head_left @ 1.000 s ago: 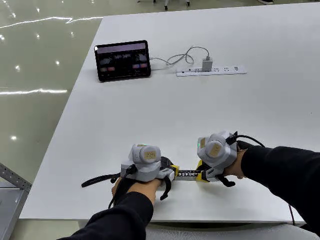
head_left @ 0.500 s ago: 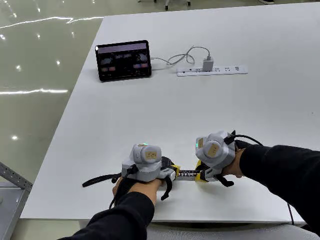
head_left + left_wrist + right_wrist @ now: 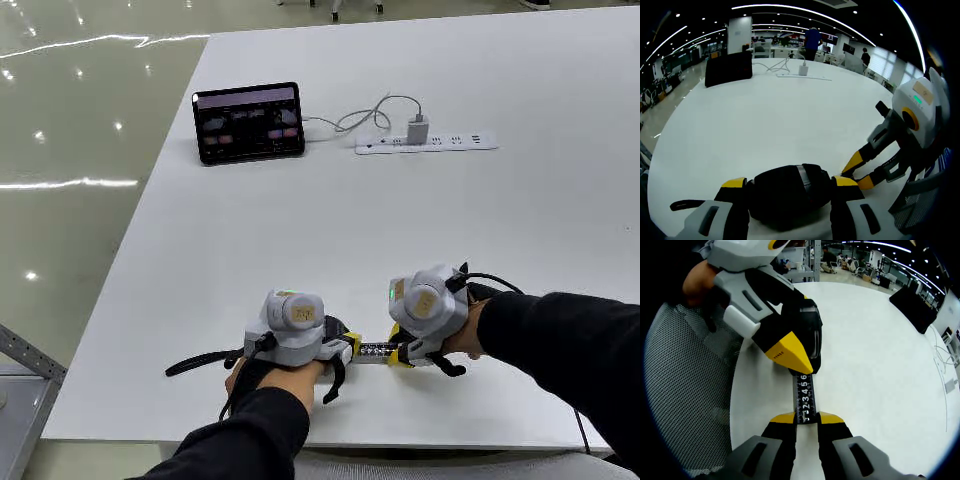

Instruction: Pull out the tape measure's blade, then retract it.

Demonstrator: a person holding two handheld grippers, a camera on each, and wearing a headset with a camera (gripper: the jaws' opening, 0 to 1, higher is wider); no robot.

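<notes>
1. The left claw (image 3: 345, 346) was closed on the black tape measure (image 3: 807, 332), one yellow-tipped jaw on each side of its case.
2. The right claw (image 3: 807, 419) was pinched shut on the outer end of the blade (image 3: 805, 392).
3. A short stretch of blade lay flat between the two claws, with the printed numbers 1 to 6 showing.
4. In the head view the tape measure sat on the white bench (image 3: 400, 230) at about 6 o'clock, near the front edge.
5. A dark tablet (image 3: 249, 122) stood at 11 o'clock.
6. A white power strip (image 3: 440, 143) with a charger (image 3: 417, 129) plugged in lay at 12 o'clock, well apart from the claws.
</notes>
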